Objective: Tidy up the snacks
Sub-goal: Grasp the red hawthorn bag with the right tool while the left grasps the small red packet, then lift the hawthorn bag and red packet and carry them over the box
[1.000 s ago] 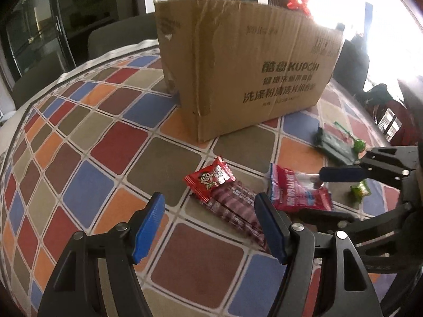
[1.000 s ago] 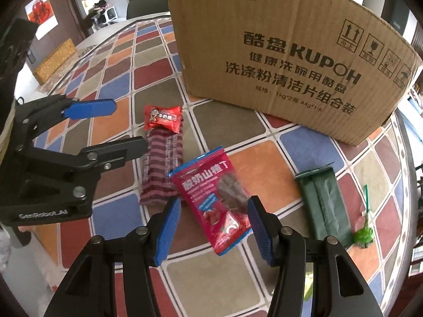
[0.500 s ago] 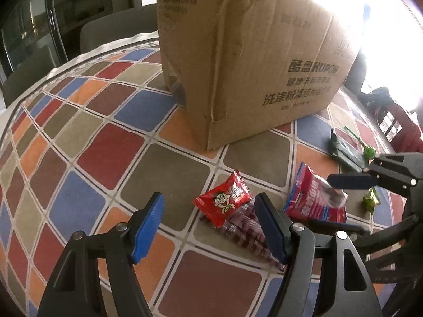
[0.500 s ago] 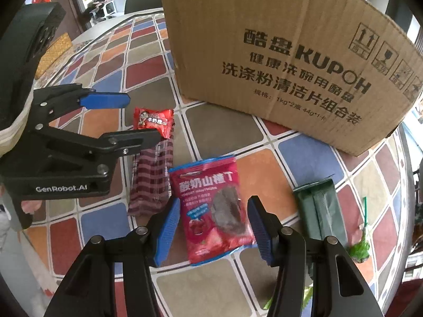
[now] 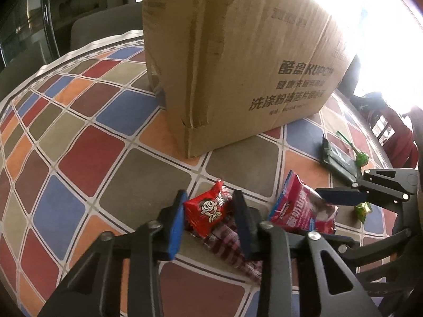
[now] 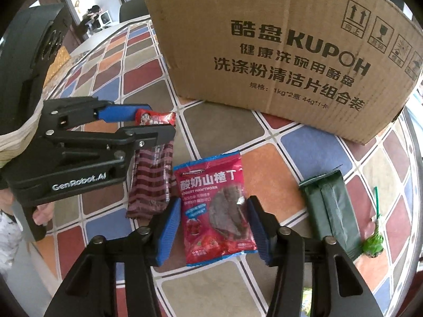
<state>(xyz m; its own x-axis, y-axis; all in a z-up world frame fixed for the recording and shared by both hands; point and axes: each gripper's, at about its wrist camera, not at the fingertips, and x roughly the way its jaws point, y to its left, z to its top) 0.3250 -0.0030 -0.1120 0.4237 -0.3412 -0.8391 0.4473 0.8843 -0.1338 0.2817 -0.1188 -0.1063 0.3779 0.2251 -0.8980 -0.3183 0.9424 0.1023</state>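
My left gripper is shut on the small red candy packet, pads on both its sides; it also shows in the right wrist view. Under the packet lies a dark red striped wrapper. My right gripper straddles the red and blue hawthorn snack bag, which lies flat on the table; its jaws are narrowed and stand at the bag's edges without gripping it. The large cardboard box stands behind the snacks.
A dark green packet and a green lollipop lie to the right. A small green candy lies near the right gripper. The table has a coloured checked cloth. Chairs stand beyond the table.
My left gripper moved forward and closed on the red candy packet. My right gripper advanced over the hawthorn bag and its jaws narrowed around it.
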